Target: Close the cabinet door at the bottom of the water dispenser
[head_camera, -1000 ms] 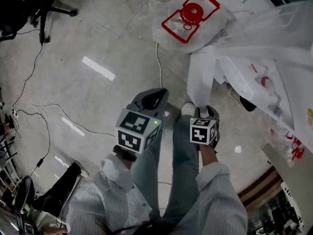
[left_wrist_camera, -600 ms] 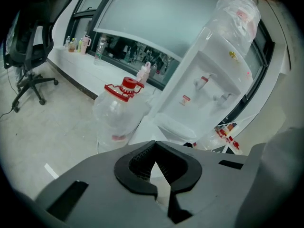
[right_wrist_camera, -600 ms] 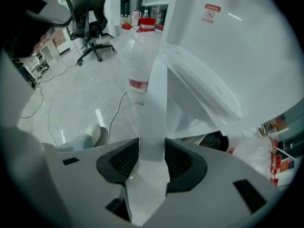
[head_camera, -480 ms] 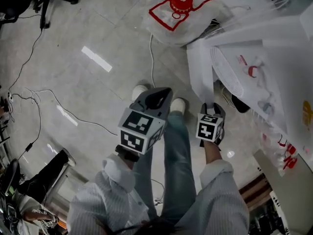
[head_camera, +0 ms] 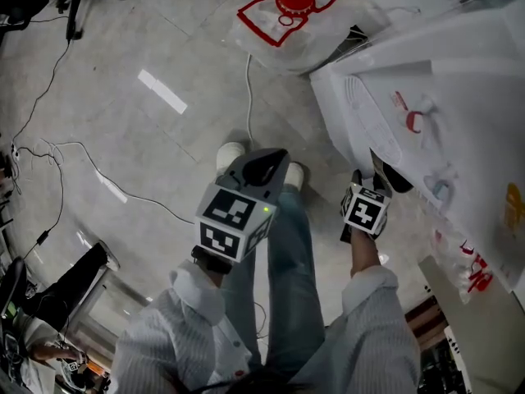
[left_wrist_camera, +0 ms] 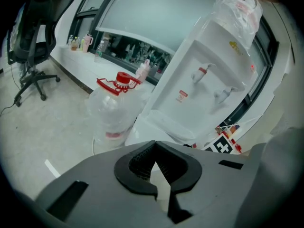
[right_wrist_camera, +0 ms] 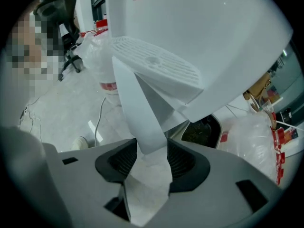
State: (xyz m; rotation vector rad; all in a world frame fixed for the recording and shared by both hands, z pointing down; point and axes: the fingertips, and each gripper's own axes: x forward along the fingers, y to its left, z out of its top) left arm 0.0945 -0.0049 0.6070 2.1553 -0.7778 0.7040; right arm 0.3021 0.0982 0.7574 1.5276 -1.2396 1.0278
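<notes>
the right claw (right_wrist_camera: pixel 151 152) has moved in toward the water dispenser (left_wrist_camera: pixel 199 87) over the last second, and the cabinet door (right_wrist_camera: pixel 134 99), which it pinches by the free edge, has swung in with it. in the head view the white panel stuck well out over the floor (head_camera: pixel 164 154) a second ago; now it lies close along the dispenser's bottom front. the person's feet have also stepped nearer. the door is not home yet: the right gripper view shows it standing at an angle under the drip tray (right_wrist_camera: pixel 156 68), with the dark cabinet opening showing behind it. the left claw (left_wrist_camera: pixel 155 148) is pressed together on nothing and hangs over the person's legs, apart from the dispenser, taking no part. the water jug (left_wrist_camera: pixel 116 108) stands on the floor just beside the dispenser, outside the door's inward swing. the closing looks mostly done. what probably remains is the last short push, and the right claw will likely have to let go of the edge before that edge meets the frame.
</notes>
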